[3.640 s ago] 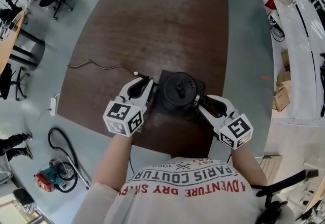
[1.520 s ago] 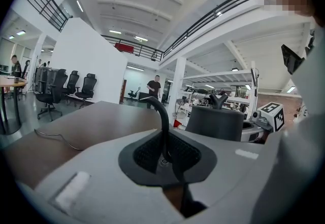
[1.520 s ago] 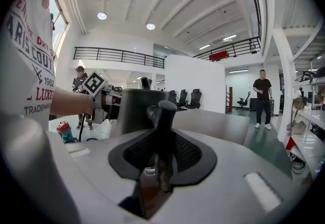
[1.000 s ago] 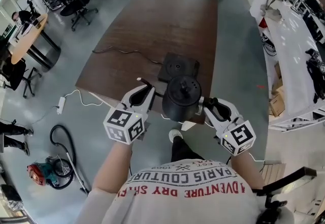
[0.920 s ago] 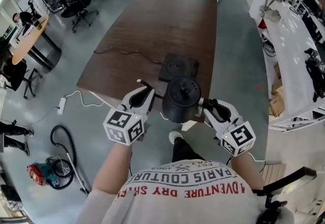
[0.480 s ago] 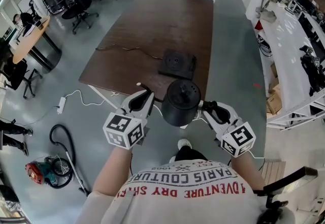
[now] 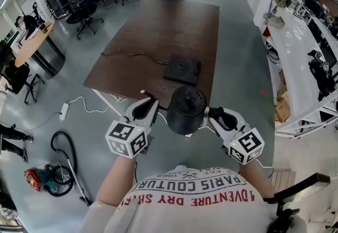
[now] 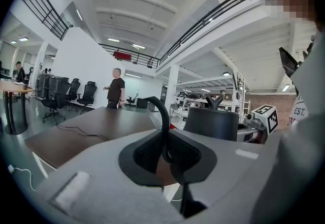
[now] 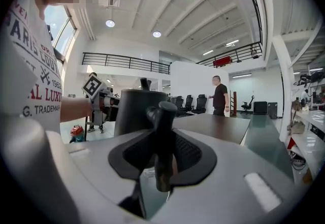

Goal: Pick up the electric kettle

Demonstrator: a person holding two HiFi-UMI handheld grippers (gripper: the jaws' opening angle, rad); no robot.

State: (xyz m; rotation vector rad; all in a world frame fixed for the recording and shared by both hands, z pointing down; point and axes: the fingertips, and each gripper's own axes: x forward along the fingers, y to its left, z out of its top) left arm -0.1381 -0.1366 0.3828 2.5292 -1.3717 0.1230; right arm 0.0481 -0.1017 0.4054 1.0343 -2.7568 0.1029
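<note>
Electric kettle now hangs just off the near edge of the table, lifted clear of its base, which stays on the table; we judge the pick-up done. Left gripper pinches a thin curved black part on one side, and right gripper clamps a thicker black stub opposite. Only floor lies below; the table's near edge is close ahead, with open room on the kettle's other sides.
</note>
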